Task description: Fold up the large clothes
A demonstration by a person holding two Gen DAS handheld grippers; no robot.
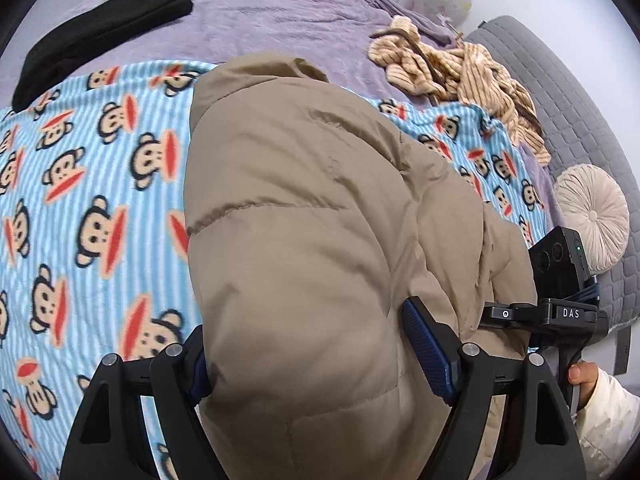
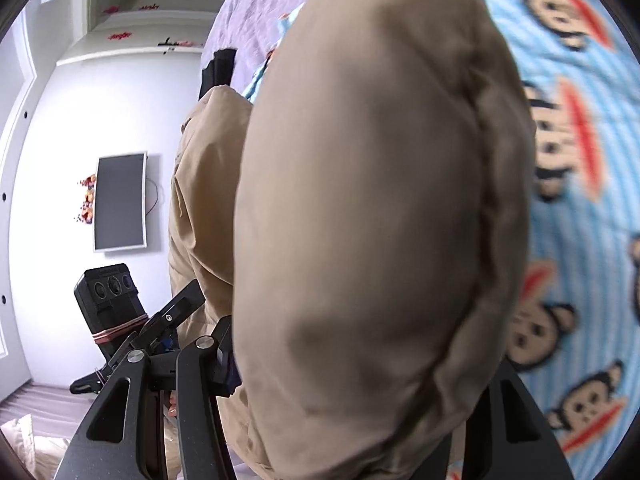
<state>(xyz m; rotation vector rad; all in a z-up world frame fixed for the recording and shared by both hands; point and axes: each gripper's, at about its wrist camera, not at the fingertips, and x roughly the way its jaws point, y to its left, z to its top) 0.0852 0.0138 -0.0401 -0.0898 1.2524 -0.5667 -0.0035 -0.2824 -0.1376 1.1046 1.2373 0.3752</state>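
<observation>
**Both tools carry the jacket's near end over the bed**

Left wrist view: the left tool (image 1: pixel 316 356) is clenched on a thick puffed fold of the tan jacket (image 1: pixel 304 200), one blue pad pressing in from each side. The jacket runs from the tool toward the far side of the bed, its far end with the hood or collar resting on the monkey blanket (image 1: pixel 92 184). Beyond that lies the purple cover (image 1: pixel 256 16), with a black garment (image 1: pixel 100 28) at the far left and a striped beige garment (image 1: pixel 460 72) crumpled at the far right. At the right edge the right tool (image 1: pixel 496 316) shows beside the jacket, with a hand (image 1: pixel 584 374) on its grip.

Right wrist view: the jacket (image 2: pixel 360 208) bulges across most of the picture, gripped by the right tool (image 2: pixel 352 396); its jaws stand part closed with padding wedged between them, only the left finger clearly showing. The blanket (image 2: pixel 580 208) is on the right; the left tool (image 2: pixel 176 312) is at the lower left.

Progress, as I judge it: the jacket seems narrowed lengthwise and its near end is lifted, so a fold toward the far end is in hand. Laying that end down and flattening are left, and the striped garment is not yet folded.
</observation>
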